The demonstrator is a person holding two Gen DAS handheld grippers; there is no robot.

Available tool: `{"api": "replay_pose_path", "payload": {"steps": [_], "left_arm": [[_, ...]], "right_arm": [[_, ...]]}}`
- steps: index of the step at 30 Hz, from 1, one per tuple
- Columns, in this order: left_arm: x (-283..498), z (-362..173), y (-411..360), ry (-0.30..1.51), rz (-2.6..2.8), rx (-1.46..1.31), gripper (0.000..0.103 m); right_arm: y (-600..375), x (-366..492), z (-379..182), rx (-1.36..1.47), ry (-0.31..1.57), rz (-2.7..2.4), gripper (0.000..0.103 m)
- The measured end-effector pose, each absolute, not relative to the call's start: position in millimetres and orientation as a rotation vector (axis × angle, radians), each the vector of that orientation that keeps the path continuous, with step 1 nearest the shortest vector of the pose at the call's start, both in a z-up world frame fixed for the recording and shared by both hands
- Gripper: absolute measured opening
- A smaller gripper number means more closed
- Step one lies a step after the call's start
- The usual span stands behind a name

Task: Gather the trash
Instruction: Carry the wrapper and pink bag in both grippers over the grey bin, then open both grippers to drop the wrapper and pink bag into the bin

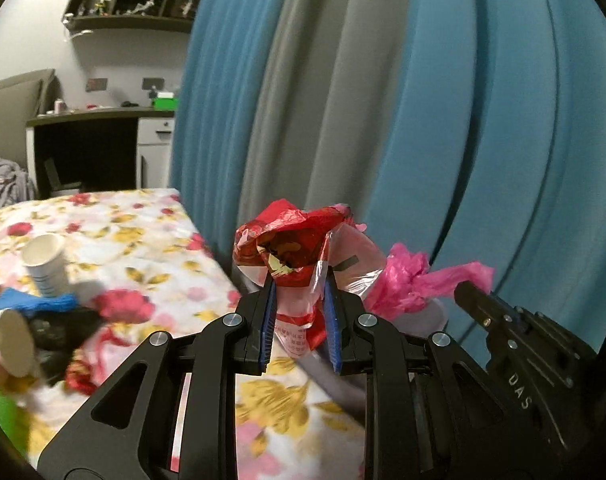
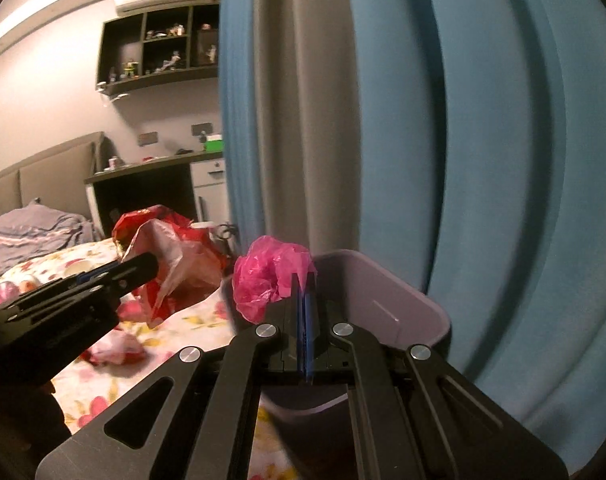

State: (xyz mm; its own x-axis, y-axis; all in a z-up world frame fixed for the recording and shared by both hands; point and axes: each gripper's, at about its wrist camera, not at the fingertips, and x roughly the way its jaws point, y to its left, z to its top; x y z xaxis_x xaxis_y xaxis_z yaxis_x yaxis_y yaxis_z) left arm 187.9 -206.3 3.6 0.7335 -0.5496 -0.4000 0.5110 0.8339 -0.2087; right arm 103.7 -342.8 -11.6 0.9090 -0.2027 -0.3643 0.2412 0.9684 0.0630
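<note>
My left gripper (image 1: 299, 280) is shut on a crumpled red-and-white plastic wrapper (image 1: 295, 236), which bulges up above the blue pads. To its right in the left wrist view, my right gripper (image 1: 465, 294) carries a bunched pink plastic bag (image 1: 407, 284). The right wrist view shows the right gripper (image 2: 305, 282) shut on that pink bag (image 2: 267, 276), just above the near rim of a grey bin (image 2: 443, 322). The left gripper (image 2: 143, 266) with the red wrapper (image 2: 183, 264) is to the left of the bin, over the table.
A floral tablecloth (image 1: 143, 232) carries two paper cups (image 1: 47, 264), a blue scrap (image 1: 43, 304), a black scrap (image 1: 59, 332) and another red wrapper (image 2: 115, 350). Blue and grey curtains (image 1: 423, 120) hang close behind the bin. A desk (image 1: 95, 114) and a bed stand farther left.
</note>
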Motion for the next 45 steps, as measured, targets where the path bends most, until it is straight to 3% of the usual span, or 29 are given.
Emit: {"api": "replay_pose_path", "payload": {"steps": [11,28,31,38,42,45], "left_arm": [[219.6,-25.7,-257.0,0.547,-0.644,-0.053,0.021],[234.0,-43.4,-268.6,0.627,-0.688,-0.061,0.025],[237.0,-45.3,-269.0,0.64,-0.709,-0.074,0.03],[238.3,-45.7,-261.1,0.642,-0.718,-0.115,0.067],[232.6,-39.4,-249.2,0.611,-0.675,-0.126,0.083],[223.9,-34.0,-237.6,0.581,-0.62,-0.114,0.089]], "right_arm": [[-363.3,117.8,-30.3,0.153,0.429,-0.254,0.002],[-372.0,144.3,-34.0,0.174,0.482,-0.271,0.002],[-375.3,145.7,-34.1,0.183,0.486,-0.275,0.002],[-382.9,146.3,-33.3,0.2,0.496,-0.289,0.006],[-383.9,137.3,-29.7,0.202,0.476,-0.298,0.037],[-382.0,128.8,-25.3,0.193,0.456,-0.309,0.051]]}}
